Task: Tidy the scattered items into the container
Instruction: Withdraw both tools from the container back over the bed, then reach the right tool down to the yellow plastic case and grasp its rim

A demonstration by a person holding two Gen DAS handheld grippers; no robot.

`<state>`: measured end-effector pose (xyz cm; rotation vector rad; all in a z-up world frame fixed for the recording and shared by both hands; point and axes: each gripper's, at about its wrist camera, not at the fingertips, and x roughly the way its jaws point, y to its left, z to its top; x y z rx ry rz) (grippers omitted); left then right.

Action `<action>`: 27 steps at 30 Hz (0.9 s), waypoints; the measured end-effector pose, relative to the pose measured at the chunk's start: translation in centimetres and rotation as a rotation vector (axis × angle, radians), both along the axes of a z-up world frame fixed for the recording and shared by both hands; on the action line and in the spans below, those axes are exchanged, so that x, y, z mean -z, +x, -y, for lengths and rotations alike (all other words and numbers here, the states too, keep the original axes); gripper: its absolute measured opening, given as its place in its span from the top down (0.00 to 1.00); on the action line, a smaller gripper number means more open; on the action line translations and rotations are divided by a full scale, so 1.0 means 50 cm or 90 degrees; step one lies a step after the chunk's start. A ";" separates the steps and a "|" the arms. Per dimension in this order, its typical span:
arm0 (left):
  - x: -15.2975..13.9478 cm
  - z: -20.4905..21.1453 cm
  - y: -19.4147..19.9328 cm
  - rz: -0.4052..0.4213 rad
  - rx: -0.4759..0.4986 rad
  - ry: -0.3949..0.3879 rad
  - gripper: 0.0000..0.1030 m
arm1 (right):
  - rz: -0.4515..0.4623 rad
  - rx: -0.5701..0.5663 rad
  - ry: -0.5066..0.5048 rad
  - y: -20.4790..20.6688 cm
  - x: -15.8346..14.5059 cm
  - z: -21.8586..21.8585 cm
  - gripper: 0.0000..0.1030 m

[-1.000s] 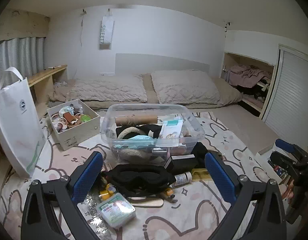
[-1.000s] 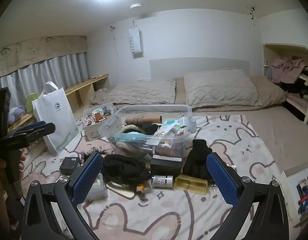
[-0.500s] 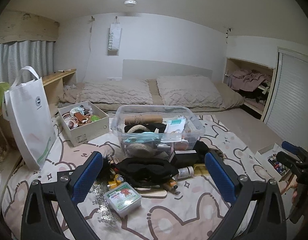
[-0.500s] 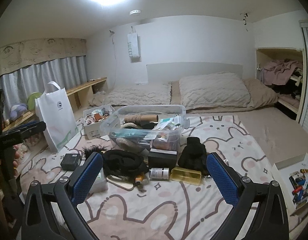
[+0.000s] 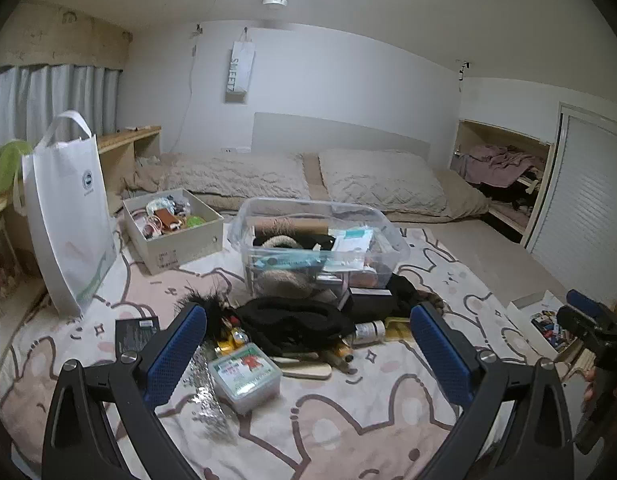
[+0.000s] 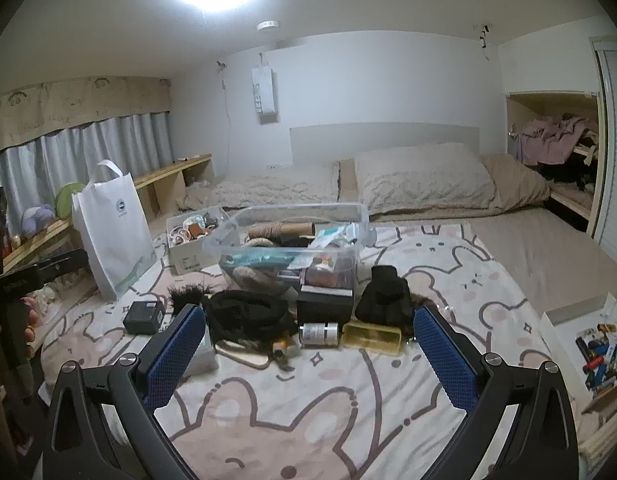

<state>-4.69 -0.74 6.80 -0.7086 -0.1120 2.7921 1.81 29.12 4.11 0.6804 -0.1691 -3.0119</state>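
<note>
A clear plastic container (image 5: 308, 201) (image 6: 292, 209), partly filled, stands on the bunny-print bedspread. In front of it lie scattered items: black fabric (image 5: 292, 320), a small clear box with a red and green label (image 5: 246, 376), a white bottle (image 5: 368, 330), a yellow case (image 6: 370, 336), a black box (image 6: 324, 306), a black glove (image 6: 384, 296) and a dark flat box (image 6: 144, 316). My left gripper (image 5: 307, 310) hovers open above the near side of the pile, holding nothing. My right gripper (image 6: 308, 311) is open and empty too, a little back from the items.
A white tote bag (image 5: 68, 216) stands at the left beside an open cardboard box of trinkets (image 5: 172, 236). Two pillows (image 5: 380, 180) lie behind the container. A white tray of small items (image 6: 600, 348) sits at the bed's right edge. A wooden shelf runs along the left wall.
Both grippers have drawn back and up from the pile, so the items look smaller and farther off. Neither has taken hold of anything; both stay open.
</note>
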 end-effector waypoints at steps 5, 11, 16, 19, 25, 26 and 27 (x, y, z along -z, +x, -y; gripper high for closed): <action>0.026 0.003 0.013 0.011 -0.004 -0.006 0.00 | 0.007 0.001 -0.003 0.010 0.026 0.006 0.00; 0.068 0.002 0.021 0.034 -0.006 -0.004 0.00 | -0.019 0.004 0.014 0.020 0.061 0.021 0.00; 0.106 -0.006 0.016 0.053 -0.010 0.006 0.00 | 0.003 0.001 0.007 0.008 0.096 0.027 0.00; 0.128 -0.014 0.011 0.061 -0.011 0.013 0.00 | 0.031 0.002 0.000 -0.006 0.123 0.026 0.00; 0.184 -0.041 -0.007 0.093 -0.003 0.003 0.00 | 0.083 0.005 -0.001 -0.031 0.177 0.021 0.00; 0.196 -0.045 -0.012 0.102 0.000 0.006 0.00 | 0.090 0.006 -0.002 -0.036 0.187 0.019 0.00; 0.209 -0.050 -0.017 0.111 0.004 0.009 0.00 | 0.096 0.007 -0.005 -0.039 0.196 0.016 0.00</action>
